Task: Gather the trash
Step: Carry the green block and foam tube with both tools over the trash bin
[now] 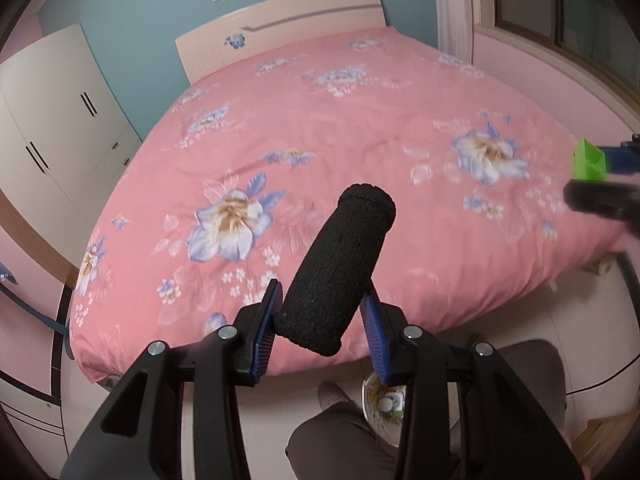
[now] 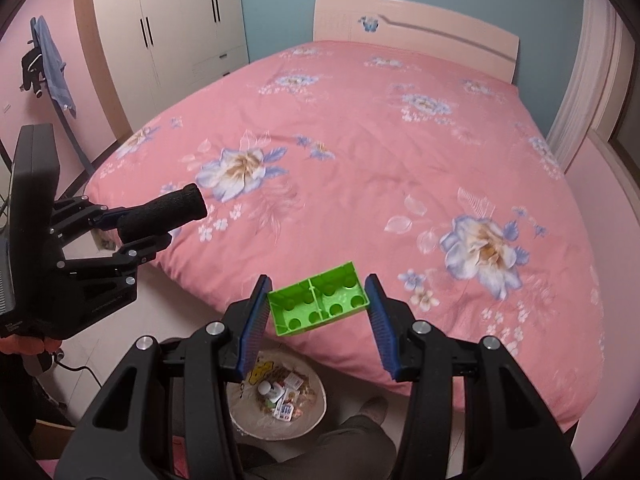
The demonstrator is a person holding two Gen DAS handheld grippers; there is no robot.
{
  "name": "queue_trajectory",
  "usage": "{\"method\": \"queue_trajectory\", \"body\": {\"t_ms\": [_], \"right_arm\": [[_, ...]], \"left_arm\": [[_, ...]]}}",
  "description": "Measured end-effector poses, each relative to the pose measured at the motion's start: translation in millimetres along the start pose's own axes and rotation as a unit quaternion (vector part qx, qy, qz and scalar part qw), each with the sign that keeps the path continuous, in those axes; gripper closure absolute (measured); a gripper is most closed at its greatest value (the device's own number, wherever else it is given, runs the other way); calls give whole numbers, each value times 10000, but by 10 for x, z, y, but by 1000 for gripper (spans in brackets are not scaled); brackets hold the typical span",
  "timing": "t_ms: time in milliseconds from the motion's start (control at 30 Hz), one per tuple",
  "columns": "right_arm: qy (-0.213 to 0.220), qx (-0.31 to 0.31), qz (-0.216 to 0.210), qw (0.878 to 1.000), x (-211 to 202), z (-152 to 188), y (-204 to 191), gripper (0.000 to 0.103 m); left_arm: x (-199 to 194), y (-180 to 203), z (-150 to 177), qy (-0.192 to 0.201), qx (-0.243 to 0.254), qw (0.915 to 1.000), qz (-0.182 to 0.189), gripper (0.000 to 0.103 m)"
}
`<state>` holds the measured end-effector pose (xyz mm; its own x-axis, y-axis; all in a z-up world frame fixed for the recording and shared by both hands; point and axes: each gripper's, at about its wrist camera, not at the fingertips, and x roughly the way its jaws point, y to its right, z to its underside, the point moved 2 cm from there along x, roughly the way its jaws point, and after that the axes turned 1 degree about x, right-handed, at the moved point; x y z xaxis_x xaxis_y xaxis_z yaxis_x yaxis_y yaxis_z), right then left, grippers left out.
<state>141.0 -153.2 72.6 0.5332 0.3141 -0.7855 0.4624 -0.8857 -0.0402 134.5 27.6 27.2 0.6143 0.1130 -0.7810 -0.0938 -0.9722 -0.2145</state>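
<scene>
My left gripper (image 1: 322, 314) is shut on a black foam cylinder (image 1: 336, 270), which sticks out forward over the foot of the bed. In the right wrist view the same cylinder (image 2: 162, 214) shows at the left, held by the left gripper (image 2: 136, 232). The right gripper (image 2: 318, 312) is shut on a green plastic block (image 2: 318, 300), hollow side toward the camera, its blue pads pressing both ends. That block (image 1: 588, 160) also shows at the right edge of the left wrist view. Below both grippers stands a round trash bin (image 2: 316, 396) with a white liner, holding several small packets.
A wide bed with a pink flowered quilt (image 2: 360, 152) fills the view ahead, its headboard (image 2: 420, 20) at the far wall. White wardrobes (image 2: 168, 28) stand at the left. A person's leg (image 1: 340, 436) and foot are beside the bin (image 1: 370, 398) on the pale floor.
</scene>
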Motion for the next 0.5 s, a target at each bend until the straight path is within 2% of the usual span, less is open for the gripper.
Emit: {"method": "queue_trajectory", "body": {"t_ms": [500], "right_arm": [[-887, 75, -170, 9959, 829, 622, -38, 54]], "left_arm": [[747, 341, 661, -829, 316, 9958, 246, 61]]}}
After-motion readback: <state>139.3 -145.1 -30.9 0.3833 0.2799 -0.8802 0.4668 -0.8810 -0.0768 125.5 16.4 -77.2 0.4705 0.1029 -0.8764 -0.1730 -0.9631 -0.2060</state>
